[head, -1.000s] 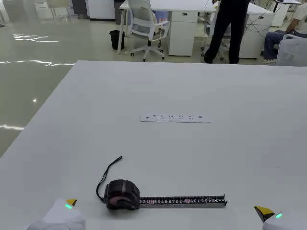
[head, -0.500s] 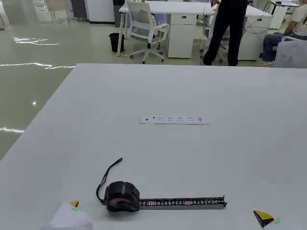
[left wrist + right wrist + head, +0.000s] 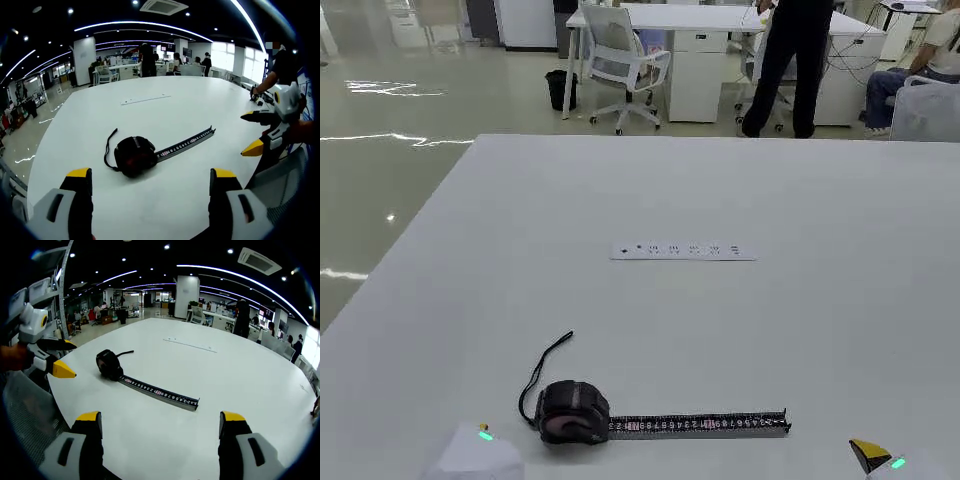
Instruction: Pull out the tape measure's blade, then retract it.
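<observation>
A black tape measure [image 3: 573, 412] lies on the white table [image 3: 720, 320], its blade [image 3: 698, 424] pulled out to the right and lying flat, a black wrist strap [image 3: 542, 365] curling off it. In the left gripper view the tape measure [image 3: 134, 155] sits ahead of my open left gripper [image 3: 150, 180], apart from it, the blade [image 3: 186, 143] running right. My right gripper [image 3: 159, 424] is open too, with the blade [image 3: 159, 392] and case [image 3: 109, 363] in front of it. In the head view the left gripper [image 3: 478, 452] and right gripper [image 3: 880, 458] show at the bottom edge.
A white power strip [image 3: 683, 251] lies flat mid-table. Beyond the far edge stand an office chair [image 3: 618, 65], desks, a black bin [image 3: 557, 88] and a standing person [image 3: 792, 60]. A seated person [image 3: 920, 70] is at the far right.
Both grippers have drawn back toward the bottom edge of the head view. The tape measure and its extended blade have not moved; the camera has tilted slightly.
</observation>
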`<state>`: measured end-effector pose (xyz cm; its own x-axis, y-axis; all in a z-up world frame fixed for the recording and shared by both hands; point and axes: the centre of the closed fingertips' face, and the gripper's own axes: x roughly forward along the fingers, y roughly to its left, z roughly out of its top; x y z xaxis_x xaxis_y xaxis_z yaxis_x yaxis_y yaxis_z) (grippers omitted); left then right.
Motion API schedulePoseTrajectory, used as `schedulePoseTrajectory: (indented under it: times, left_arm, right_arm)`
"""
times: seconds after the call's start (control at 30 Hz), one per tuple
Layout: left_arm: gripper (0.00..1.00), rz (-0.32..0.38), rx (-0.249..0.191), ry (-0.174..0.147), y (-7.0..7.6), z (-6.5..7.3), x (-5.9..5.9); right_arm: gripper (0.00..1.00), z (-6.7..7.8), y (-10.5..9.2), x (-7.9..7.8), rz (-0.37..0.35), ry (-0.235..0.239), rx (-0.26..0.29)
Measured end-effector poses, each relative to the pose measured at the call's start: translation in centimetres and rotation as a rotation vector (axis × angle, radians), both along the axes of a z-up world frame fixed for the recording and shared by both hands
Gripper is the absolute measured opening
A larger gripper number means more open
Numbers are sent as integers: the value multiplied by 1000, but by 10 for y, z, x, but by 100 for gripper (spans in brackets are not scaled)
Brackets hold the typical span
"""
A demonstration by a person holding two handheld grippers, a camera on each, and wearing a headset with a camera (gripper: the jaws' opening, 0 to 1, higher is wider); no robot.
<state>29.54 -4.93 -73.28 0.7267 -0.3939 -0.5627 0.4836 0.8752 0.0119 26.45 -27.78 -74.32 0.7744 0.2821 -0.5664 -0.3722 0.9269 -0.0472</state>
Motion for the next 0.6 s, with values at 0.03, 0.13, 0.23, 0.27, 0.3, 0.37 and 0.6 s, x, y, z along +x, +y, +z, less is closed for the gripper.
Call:
schedulePoseTrajectory:
  times: [0.03, 0.13, 0.23, 0.27, 0.3, 0.37, 0.6]
  left_arm:
    - [95, 2, 0, 3, 0, -1, 0]
    - [94, 8, -5, 20, -2, -6, 1]
    - [94, 16, -3, 29, -3, -10, 3]
    - [94, 19, 0, 26, -3, -10, 4]
    - [94, 22, 1, 26, -3, -10, 5]
    - [94, 38, -4, 24, -3, -11, 9]
    - [92, 88, -23, -5, -5, -14, 26]
  right_arm:
    - [100, -1, 0, 0, 1, 1, 0]
    - [100, -2, 0, 0, 10, 2, -4]
    - [98, -3, 0, 0, 15, -1, -7]
    - [98, -3, -1, 1, 16, -2, -6]
    - [98, -4, -1, 2, 17, -1, -5]
    - [97, -4, -2, 4, 20, -2, -5]
    - [93, -9, -4, 12, 53, -10, -1]
